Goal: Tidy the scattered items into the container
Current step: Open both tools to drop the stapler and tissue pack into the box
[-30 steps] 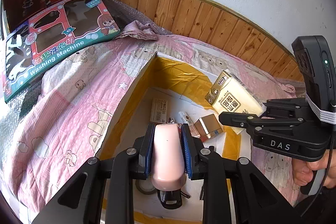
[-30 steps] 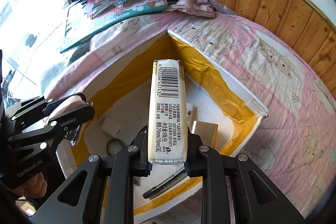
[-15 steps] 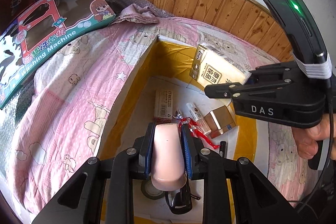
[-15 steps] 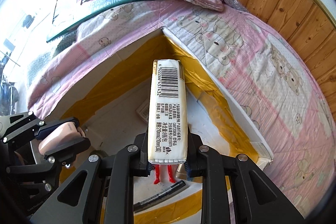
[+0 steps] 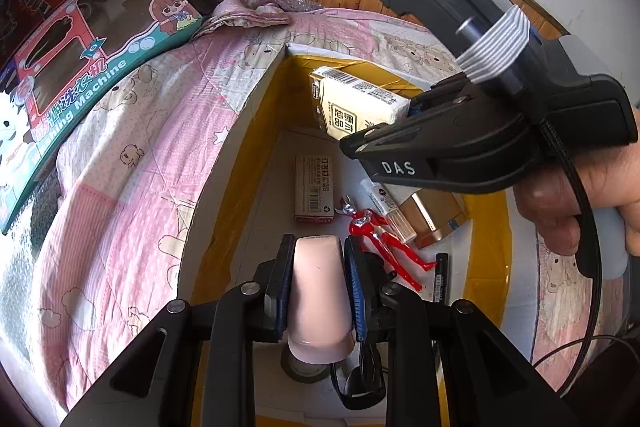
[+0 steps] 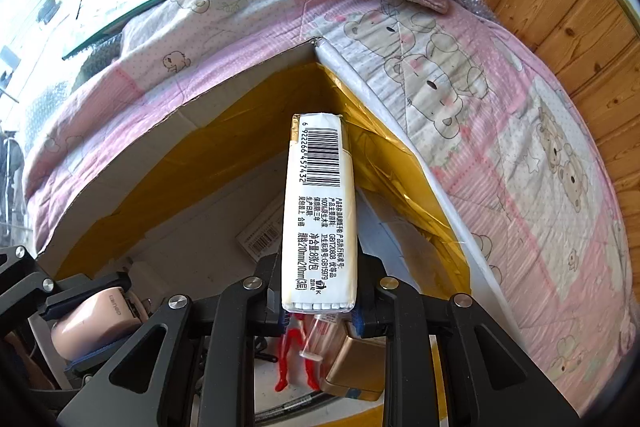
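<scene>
Here the left gripper point(image 5: 318, 283) pinches a pink oblong device point(image 5: 318, 291) between its blue-padded fingers, holding it above the near end of the open cardboard box point(image 5: 256, 95), whose inner walls are lined with yellow tape. The right gripper point(image 6: 318, 291) is clamped on a cream tissue pack point(image 6: 318, 211), barcode side facing the right wrist camera; the pack projects forward from the fingers and points toward the far corner of the box. In the left wrist view the same pack point(image 5: 356, 103) hangs over the far end of the box, with the person's hand point(image 5: 576, 195) on the gripper handle at the right edge. On the box floor lie a small barcoded carton point(image 5: 314, 189), a red toy figure point(image 5: 380, 239), a clear vial point(image 5: 388, 209), a gold box point(image 5: 434, 215), a black pen point(image 5: 440, 277), a tape roll point(image 5: 304, 367) and dark glasses point(image 5: 360, 379). The box rests on a bed with a pink bear-print quilt point(image 5: 132, 163); a toy washing-machine package point(image 5: 84, 71) lies at the bed's far left.

Compared with half a second earlier, both grippers have come lower into the box, the right one reaching deeper toward the far corner, and the red figure and pen now show fully beside the left gripper.
</scene>
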